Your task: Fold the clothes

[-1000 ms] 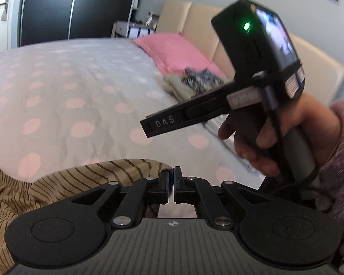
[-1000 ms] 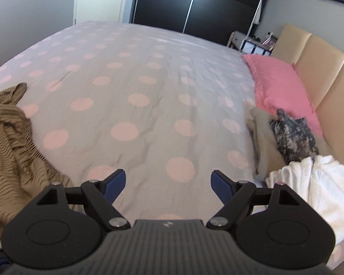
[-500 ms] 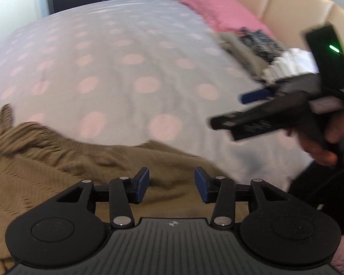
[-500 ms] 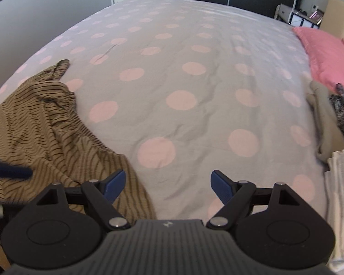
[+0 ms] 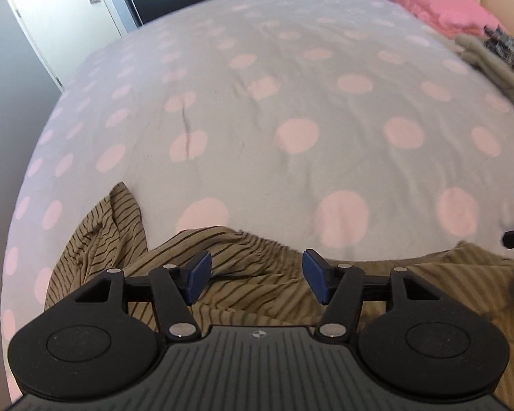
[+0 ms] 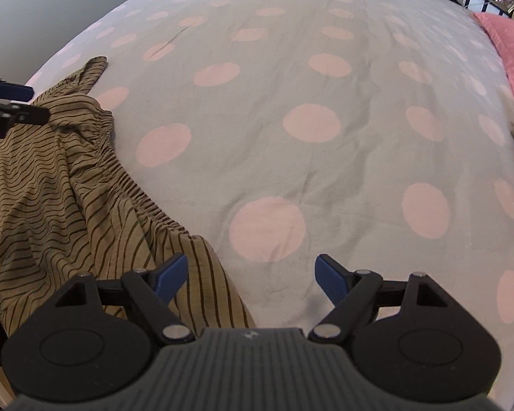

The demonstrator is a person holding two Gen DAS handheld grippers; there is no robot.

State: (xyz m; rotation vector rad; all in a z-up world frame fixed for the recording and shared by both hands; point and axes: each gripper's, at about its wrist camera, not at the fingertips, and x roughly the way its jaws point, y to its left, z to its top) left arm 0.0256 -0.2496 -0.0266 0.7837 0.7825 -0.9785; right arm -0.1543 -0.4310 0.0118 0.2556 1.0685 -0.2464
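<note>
The striped garment [image 6: 61, 185] lay crumpled and unfolded at the near edge of the bed [image 6: 291, 68], towards its near left corner, its gathered hem running diagonally and one narrow end trailing up onto the dotted cover. No fold looked made in it; by my judgement the work on this piece was at its very start, with spreading it flat and every fold left to do. The left claw [image 5: 255, 275] hung over the garment with jaws wide apart, holding nothing. The right claw [image 6: 252, 275] was likewise spread and empty, above the garment's right-hand edge where it met bare cover. A small heap of other clothes [image 5: 490, 58] sat by the pink pillow [image 5: 428, 3] at the far right corner; whether folded, I could not tell. No readable writing or brand showed anywhere
</note>
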